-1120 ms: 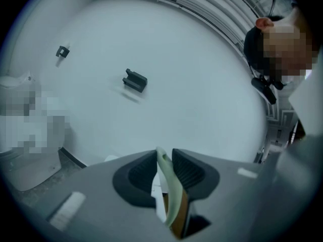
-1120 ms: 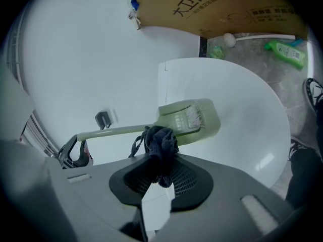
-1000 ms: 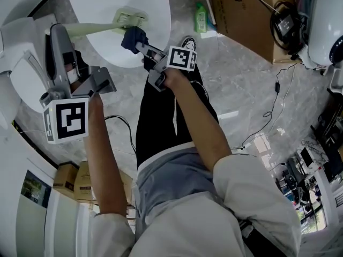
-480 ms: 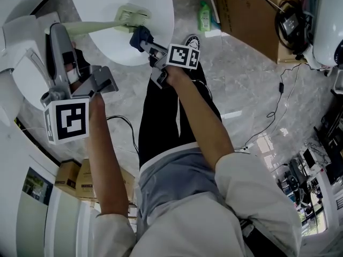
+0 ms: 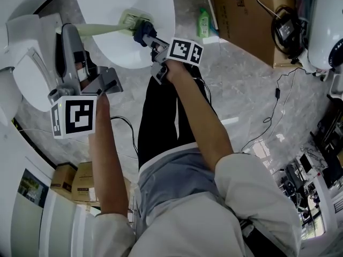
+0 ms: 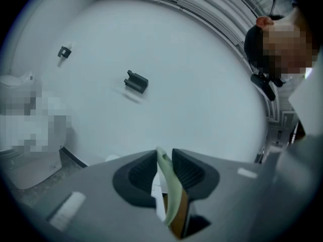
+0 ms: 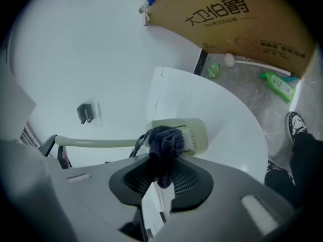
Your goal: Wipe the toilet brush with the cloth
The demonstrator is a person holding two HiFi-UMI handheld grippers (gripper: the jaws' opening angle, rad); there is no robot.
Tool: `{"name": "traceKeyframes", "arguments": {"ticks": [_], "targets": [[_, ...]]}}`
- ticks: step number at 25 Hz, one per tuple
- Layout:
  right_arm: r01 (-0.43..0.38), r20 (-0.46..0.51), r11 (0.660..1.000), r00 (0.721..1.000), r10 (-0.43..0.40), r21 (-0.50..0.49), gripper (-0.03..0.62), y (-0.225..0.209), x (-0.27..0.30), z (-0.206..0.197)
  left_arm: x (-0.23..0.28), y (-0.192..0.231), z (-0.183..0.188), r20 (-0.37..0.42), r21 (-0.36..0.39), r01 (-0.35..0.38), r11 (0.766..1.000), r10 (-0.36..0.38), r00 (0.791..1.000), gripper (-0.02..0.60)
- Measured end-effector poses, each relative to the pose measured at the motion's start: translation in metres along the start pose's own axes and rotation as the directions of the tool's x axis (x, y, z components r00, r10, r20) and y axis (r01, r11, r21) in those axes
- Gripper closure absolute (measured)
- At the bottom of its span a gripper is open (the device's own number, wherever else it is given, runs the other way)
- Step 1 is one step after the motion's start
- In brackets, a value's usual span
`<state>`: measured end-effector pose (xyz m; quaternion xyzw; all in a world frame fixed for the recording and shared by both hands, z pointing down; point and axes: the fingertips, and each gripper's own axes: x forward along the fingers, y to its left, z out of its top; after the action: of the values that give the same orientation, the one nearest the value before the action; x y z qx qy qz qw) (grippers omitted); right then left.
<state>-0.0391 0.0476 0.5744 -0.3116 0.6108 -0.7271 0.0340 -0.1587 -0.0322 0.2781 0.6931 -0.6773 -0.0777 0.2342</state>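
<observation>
The toilet brush has a pale green handle (image 5: 99, 29) and a flat pale green head (image 5: 132, 19) with white bristles, lying across a white curved lid (image 5: 155, 4). My left gripper (image 5: 81, 55) is shut on the handle's end (image 6: 169, 195). My right gripper (image 5: 146, 33) is shut on a dark blue cloth (image 5: 142, 30), which presses against the brush head (image 7: 194, 135). In the right gripper view the cloth (image 7: 164, 142) bunches between the jaws, with the handle (image 7: 96, 142) running left.
A white toilet (image 5: 24, 63) stands at the left. A cardboard box (image 5: 241, 15) and a green bottle (image 5: 202, 20) sit on the marble floor. Cables (image 5: 268, 111) trail at the right. The person's legs (image 5: 161, 116) are below the grippers.
My right gripper has carried the cloth up and to the right, onto the brush head. The left gripper and brush shifted slightly right.
</observation>
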Motion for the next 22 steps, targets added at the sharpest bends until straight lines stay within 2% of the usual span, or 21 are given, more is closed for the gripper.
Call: {"name": "traceKeyframes", "arguments": {"ticks": [8,14,22], "targets": [[0.083,-0.022,0.996,0.996,-0.084,-0.016,0.533,-0.001,0.014,0.014,0.000,-0.001,0.000,-0.009,0.004,0.008,1.000,-0.008,1.000,0.581],[0.083,-0.052,0.994,0.995,-0.086,-0.073,0.533,0.008,0.019,0.016,0.003,0.000,-0.001,-0.016,-0.006,0.013,1.000,-0.013,1.000,0.581],[0.038,-0.077,0.993,0.996,-0.047,-0.111,0.533,0.029,0.013,0.019,0.002,-0.002,0.000,-0.025,-0.015,0.015,1.000,-0.015,1.000,0.581]]}}
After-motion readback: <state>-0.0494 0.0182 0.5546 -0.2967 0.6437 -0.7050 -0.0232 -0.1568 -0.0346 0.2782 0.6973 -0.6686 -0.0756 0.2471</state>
